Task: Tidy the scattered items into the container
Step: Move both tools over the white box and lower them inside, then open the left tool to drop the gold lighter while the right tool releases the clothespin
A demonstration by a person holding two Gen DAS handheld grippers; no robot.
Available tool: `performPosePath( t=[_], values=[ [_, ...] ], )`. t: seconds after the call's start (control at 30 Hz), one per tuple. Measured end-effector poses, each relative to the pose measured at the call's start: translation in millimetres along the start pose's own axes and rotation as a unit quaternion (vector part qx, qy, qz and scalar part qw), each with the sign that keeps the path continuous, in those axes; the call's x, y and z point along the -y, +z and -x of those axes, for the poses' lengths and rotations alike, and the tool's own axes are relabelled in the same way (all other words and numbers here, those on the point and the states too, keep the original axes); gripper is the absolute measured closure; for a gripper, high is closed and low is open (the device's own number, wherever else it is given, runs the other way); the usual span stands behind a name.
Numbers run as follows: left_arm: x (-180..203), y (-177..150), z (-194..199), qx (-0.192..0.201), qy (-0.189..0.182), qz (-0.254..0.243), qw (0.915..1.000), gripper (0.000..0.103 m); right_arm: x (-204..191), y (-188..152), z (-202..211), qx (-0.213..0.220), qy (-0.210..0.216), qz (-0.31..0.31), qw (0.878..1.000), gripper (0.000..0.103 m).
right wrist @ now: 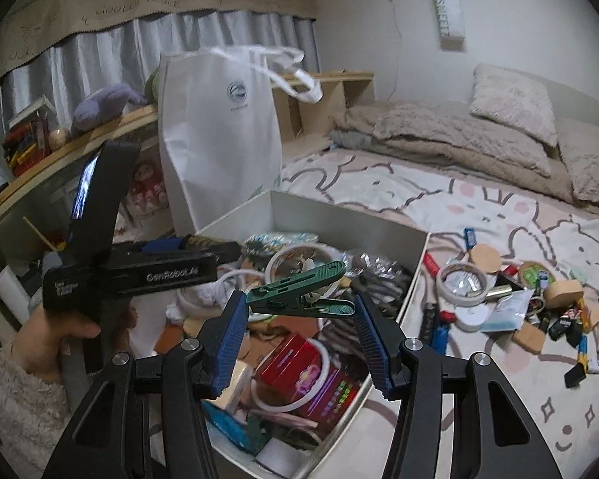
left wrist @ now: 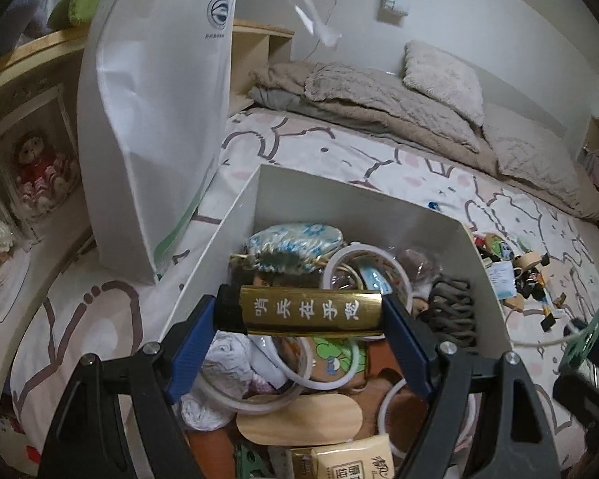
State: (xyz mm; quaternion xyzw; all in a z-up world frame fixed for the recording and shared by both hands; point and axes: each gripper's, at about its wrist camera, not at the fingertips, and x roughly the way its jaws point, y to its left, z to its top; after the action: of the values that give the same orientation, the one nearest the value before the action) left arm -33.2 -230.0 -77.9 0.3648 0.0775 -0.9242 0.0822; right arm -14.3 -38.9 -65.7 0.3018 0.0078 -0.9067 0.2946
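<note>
Left gripper [left wrist: 305, 315]: jaws clamped endwise on a gold rectangular bar with black characters and a black end [left wrist: 309, 314], held above the open white box [left wrist: 235, 215] on the bed; right gripper [right wrist: 301, 305]: jaws gripping a dark green plastic clothes peg [right wrist: 303, 287] over the same crowded box. Small scattered items [right wrist: 499, 299] lie on the patterned bedsheet [right wrist: 499, 379] just beside the box.

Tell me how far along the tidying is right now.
Well underway. The white box already holds plenty: tape rings, a red packet, cords. In hand: the left gripper clamps a gold bar over the box, and the right gripper holds a green clip above it. Left: a scattered pile of small items on the bedsheet beside the box.
</note>
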Motion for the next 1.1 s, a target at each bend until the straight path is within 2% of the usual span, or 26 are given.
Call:
performPosePath(
  t=[0.27, 0.33, 0.57, 0.7, 0.87, 1.1],
  values=[
    [-6.4, 0.4, -6.9, -0.017, -0.002, 0.018, 0.9997, 0.019, -15.0, -2.1, -20.6, -0.035, 0.013, 0.03, 0.999, 0.048],
    [-9.0, 1.5, -4.5, -0.012, -0.005, 0.027, 0.9995, 0.014, -17.8, -1.8, -24.0, -0.041, 0.017, 0.035, 0.998, 0.048],
    [-15.1, 6.4, 9.2, 0.015, -0.021, 0.049, 0.9985, 0.013, -28.3, -1.4, -41.8, -0.072, 0.032, 0.057, 0.995, 0.048],
    [-17.8, 7.9, 13.2, 0.022, -0.025, 0.056, 0.9979, 0.013, -37.0, 2.6, -58.3, -0.108, 0.036, 0.099, 0.989, 0.048],
    [-20.6, 8.0, 11.9, 0.021, -0.021, 0.058, 0.9979, 0.013, -45.0, 5.3, -76.7, -0.151, 0.038, 0.161, 0.975, 0.048],
    [-25.8, 8.3, 10.7, 0.021, -0.015, 0.064, 0.9976, 0.013, -36.4, 5.5, -109.0, -0.209, 0.053, 0.159, 0.964, 0.048]
  ],
)
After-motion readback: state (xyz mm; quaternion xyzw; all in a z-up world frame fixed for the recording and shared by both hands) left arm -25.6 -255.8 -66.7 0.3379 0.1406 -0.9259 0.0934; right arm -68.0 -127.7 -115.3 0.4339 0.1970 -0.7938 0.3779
